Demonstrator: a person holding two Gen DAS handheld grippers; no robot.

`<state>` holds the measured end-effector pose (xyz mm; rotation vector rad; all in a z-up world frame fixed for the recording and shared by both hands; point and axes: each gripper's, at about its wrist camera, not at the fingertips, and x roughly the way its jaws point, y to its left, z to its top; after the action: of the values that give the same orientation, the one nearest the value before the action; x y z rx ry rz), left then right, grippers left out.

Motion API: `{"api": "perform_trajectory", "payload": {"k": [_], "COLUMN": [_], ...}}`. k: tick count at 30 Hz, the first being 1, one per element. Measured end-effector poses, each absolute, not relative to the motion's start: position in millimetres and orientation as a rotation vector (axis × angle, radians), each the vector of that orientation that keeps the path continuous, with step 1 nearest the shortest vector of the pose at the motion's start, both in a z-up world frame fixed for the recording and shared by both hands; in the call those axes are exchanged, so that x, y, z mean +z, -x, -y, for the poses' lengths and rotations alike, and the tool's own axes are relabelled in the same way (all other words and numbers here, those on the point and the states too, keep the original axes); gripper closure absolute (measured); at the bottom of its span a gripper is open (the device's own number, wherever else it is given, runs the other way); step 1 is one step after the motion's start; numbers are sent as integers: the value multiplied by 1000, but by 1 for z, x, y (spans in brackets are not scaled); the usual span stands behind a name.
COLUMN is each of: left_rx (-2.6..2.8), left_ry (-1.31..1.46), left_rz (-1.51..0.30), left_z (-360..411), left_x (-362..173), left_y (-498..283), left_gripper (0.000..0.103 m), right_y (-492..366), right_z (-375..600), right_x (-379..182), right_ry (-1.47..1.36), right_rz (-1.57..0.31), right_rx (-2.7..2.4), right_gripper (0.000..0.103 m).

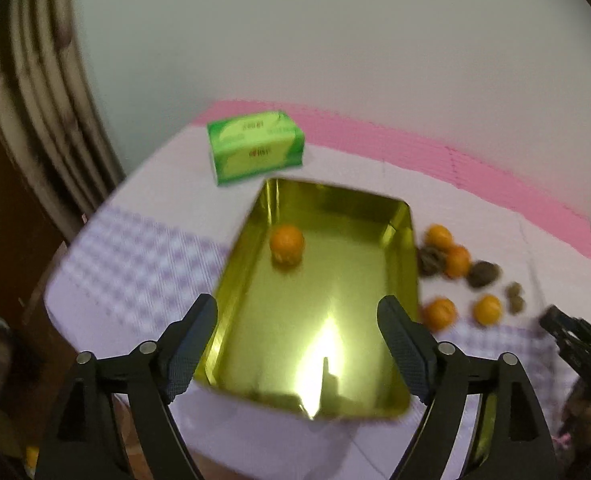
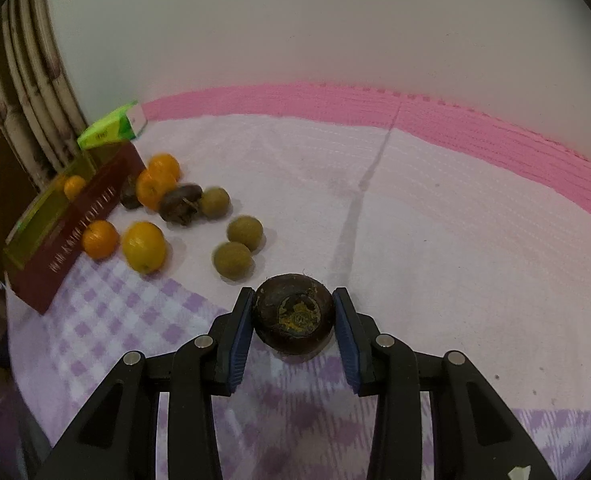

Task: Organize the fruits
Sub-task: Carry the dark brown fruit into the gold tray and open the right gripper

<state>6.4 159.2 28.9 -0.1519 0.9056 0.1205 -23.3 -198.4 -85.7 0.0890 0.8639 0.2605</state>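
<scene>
My left gripper (image 1: 297,344) is open and empty above the near end of a gold tin tray (image 1: 399,240). One orange (image 1: 287,243) lies in the tray's far left part. Several oranges (image 1: 439,312) and dark fruits (image 1: 483,274) lie on the cloth right of the tray. My right gripper (image 2: 294,322) is shut on a dark brown round fruit (image 2: 294,316) just above the cloth. In the right wrist view the tray (image 2: 91,204) stands at the left, with oranges (image 2: 143,246), green-brown fruits (image 2: 233,260) and a dark fruit (image 2: 180,202) beside it.
A green tissue pack (image 1: 255,150) sits behind the tray; it also shows in the right wrist view (image 2: 113,128). The surface is a purple checked cloth (image 1: 135,264) on a pink mat (image 2: 495,132) against a white wall. A striped curtain (image 1: 39,92) hangs at the left.
</scene>
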Motion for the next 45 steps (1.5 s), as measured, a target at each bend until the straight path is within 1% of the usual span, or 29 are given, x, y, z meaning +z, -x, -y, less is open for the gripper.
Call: {"api": "perform_trajectory", "payload": {"k": [3,6,8,12,15,20,24,30,34,35,37,38,39,41,45], "left_rx": [138,95,110,231,290,301,292,290,281,280,282,284,285,284,276], "left_ry": [214,304,278,156,112,156,150,167,179,176,160,152,142,126,117], "left_rz": [-890,-917,-913,-834,-785,-857,-843,-857,-891,-895,-895,-892,-887,-882,-876], "left_z": [-161,-163,-161,-159,-164,-176,-177,-182,-185,-184,-182,-181,-180,-178,-176], "left_x": [25,22,23,35,39,27,28,24,18,18,17,18,18,18,19], "left_y": [20,38,44,52,55,48,50,44,40,39,38,39,39,40,41], "left_gripper": [21,21,21,21,21,21,21,20,20,20,20,20,20,20,20], "right_y": [26,20,13,-9,-28,-56,-73,-93,-106,-109,-112,-112,-109,-105,-69], "right_z": [190,159,132,64,12,-46,-77,-90,-93,-94,-91,-87,-81,-67,-10], "right_x": [-57,-26,-9,13,13,-6,-25,-47,-54,-54,-48,-42,-35,-24,-10], "right_ry": [-126,-101,-77,-23,15,38,67,80,39,25,-24,-42,-54,-66,-62], "right_rz": [-816,-775,-752,-730,-738,-800,-842,-889,-899,-897,-884,-862,-835,-810,-748], "right_rx": [317,396,457,598,677,720,716,683,689,695,709,707,703,691,639], "right_gripper": [67,67,67,67,67,67,67,67,64,62,47,45,43,43,43]}}
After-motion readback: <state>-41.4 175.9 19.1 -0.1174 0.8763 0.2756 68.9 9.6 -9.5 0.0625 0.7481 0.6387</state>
